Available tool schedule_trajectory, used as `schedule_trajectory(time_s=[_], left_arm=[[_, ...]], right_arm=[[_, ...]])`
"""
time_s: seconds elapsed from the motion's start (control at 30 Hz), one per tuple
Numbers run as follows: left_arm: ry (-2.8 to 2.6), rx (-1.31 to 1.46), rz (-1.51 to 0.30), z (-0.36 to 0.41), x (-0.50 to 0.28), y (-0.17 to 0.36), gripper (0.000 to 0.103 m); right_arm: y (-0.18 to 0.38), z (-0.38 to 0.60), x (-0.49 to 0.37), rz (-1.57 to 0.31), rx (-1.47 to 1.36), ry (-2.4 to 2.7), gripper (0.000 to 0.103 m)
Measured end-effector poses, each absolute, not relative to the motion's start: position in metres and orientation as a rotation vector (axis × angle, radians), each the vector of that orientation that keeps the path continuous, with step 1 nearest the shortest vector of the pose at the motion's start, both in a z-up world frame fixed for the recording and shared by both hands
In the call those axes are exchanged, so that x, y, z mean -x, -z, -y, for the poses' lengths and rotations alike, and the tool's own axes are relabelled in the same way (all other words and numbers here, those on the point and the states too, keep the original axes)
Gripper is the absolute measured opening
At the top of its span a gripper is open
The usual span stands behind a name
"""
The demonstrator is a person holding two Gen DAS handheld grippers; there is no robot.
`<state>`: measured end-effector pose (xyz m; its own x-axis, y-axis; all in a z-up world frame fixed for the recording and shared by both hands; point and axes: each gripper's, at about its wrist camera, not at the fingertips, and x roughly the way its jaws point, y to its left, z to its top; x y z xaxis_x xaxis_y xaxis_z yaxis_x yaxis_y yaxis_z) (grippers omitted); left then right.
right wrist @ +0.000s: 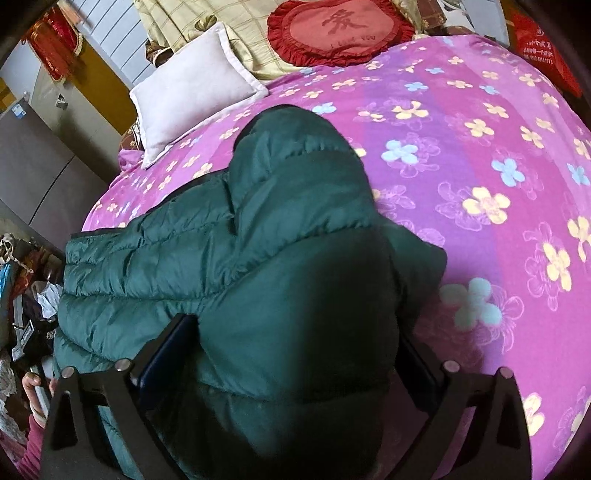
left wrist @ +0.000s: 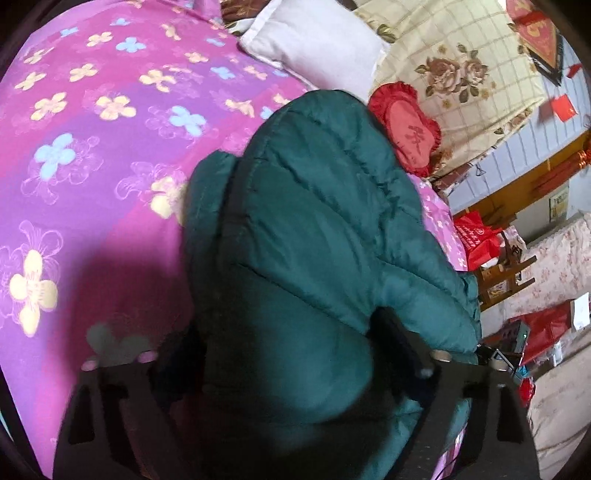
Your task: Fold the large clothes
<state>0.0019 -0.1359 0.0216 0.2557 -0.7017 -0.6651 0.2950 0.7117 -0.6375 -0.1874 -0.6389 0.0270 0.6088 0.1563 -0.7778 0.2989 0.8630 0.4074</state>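
A dark green puffer jacket [left wrist: 314,221] lies bunched on the pink flowered bedsheet [left wrist: 92,166]. My left gripper [left wrist: 288,343] straddles the jacket's near bulge with its jaws wide. Fabric fills the gap and brushes both fingers [left wrist: 399,332] without being pinched. In the right wrist view the jacket [right wrist: 184,258] spreads to the left, its quilted panels flat and a hood-like hump at the far end. My right gripper [right wrist: 299,343] stands wide over another thick fold. The blue pad of its left finger [right wrist: 166,350] still shows beside the cloth.
A white pillow [right wrist: 195,85], a red heart cushion [right wrist: 343,29] and a beige checked quilt [left wrist: 461,74] sit at the head of the bed. Red bags [left wrist: 476,240] and clutter stand on the floor past the bed's edge. A hand [right wrist: 33,387] shows at lower left.
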Motion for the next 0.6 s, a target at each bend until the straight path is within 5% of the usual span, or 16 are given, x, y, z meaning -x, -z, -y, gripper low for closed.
schedule_trajectory(time_s=[0.17, 0.3, 0.6], left_arm=[[0.714, 0.372, -1.059, 0.142, 0.012, -0.04, 0.03], [0.739, 0.387, -1.039, 0.134, 0.024, -0.054, 0.017], [0.801, 0.309, -1.031, 0.107, 0.088, -0.094, 0.013]], right_arm=[[-0.039, 0.624, 0.195, -0.893, -0.486, 0.079, 0.064], [-0.056, 0.616, 0.208, -0.853, -0.464, 0.092, 0.041], [-0.115, 0.583, 0.264, -0.8, -0.457, 0.029, 0.03]])
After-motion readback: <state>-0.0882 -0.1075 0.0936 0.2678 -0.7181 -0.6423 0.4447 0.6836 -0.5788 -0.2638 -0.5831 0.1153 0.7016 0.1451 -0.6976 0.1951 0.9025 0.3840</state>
